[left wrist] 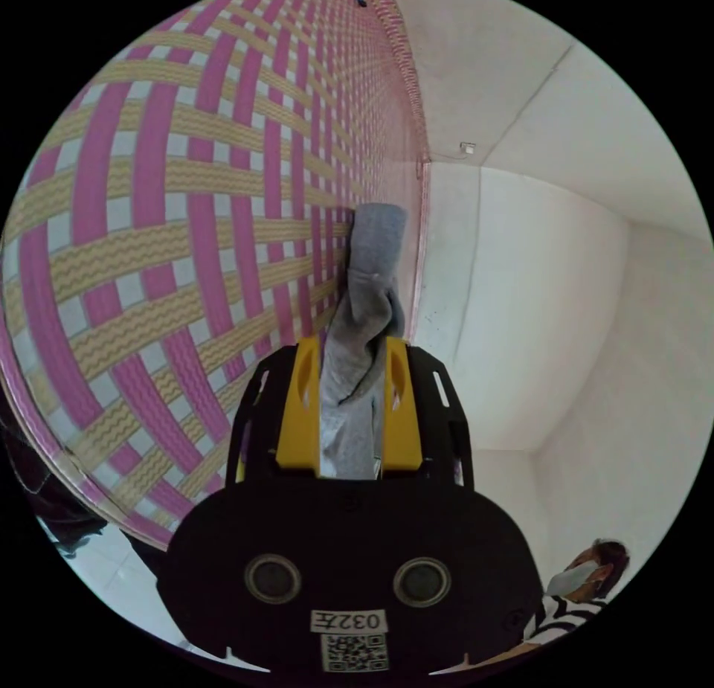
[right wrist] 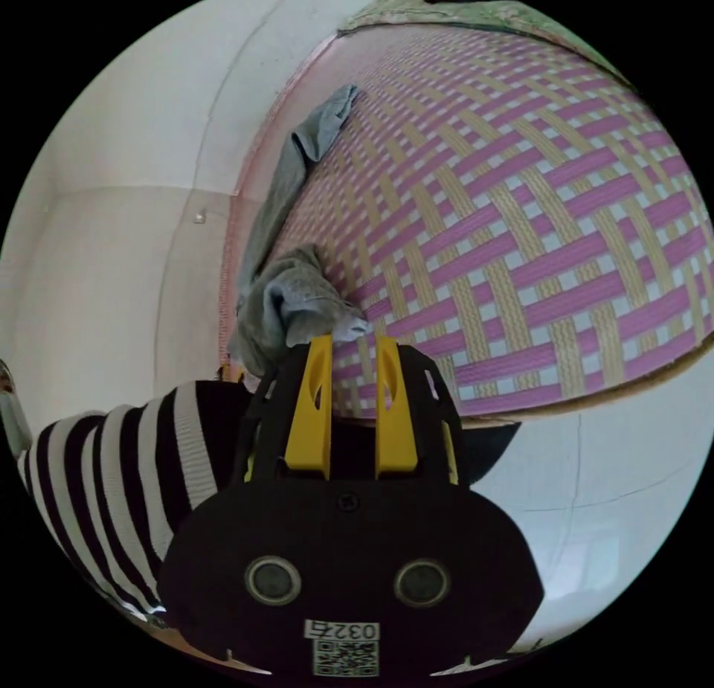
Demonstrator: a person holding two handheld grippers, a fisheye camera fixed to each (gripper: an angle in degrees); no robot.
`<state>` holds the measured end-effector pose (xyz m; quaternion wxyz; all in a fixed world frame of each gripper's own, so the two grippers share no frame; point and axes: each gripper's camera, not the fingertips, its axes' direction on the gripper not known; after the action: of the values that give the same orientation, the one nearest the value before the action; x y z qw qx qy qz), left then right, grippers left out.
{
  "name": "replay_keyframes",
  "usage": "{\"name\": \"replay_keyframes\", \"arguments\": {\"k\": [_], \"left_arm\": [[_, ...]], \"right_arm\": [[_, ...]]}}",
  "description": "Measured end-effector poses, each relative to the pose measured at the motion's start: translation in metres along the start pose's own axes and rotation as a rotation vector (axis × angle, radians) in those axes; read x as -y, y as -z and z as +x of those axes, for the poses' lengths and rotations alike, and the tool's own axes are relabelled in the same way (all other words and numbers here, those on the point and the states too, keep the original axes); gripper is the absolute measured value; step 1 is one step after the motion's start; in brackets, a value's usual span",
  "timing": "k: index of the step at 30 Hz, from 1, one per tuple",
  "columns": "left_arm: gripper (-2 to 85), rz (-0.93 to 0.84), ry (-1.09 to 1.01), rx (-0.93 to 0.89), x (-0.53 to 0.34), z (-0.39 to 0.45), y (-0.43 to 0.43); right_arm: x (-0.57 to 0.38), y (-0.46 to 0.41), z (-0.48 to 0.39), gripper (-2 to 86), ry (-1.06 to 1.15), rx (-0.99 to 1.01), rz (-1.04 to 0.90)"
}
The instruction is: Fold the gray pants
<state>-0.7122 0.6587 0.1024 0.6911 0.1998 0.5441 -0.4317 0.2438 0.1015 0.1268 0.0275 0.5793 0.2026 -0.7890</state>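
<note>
Gray pants stretch lengthwise along the woven mat's edge; left tongs clamp them, right tongs pinch a bunched end

Bare woven mat lies beside the gray pants — a white wall bounds the mat's far edge.

A woven mat in pink, yellow and white checks (a basket-weave pattern) covers the work surface and runs up to plain white walls. A small fitting sits high on the wall. Pale, glossy floor tiles catch soft, even daylight.
</note>
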Motion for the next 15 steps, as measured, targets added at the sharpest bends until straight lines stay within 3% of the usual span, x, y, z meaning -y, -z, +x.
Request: {"name": "replay_keyframes", "arguments": {"k": [5,12,15], "left_arm": [[6.1,-0.003,0.037,-0.06,0.001,0.026,-0.004],[-0.6,-0.042,0.055,-0.169,-0.006,0.081,-0.002],[-0.9,-0.089,-0.014,-0.272,-0.007,0.123,0.004]], "right_arm": [[0.018,-0.008,0.016,6.2,-0.039,0.228,0.055],[0.072,0.046,-0.063,-0.6,0.146,0.23,0.195],[0.096,0.104,-0.108,-0.9,0.264,0.249,0.355]]}}
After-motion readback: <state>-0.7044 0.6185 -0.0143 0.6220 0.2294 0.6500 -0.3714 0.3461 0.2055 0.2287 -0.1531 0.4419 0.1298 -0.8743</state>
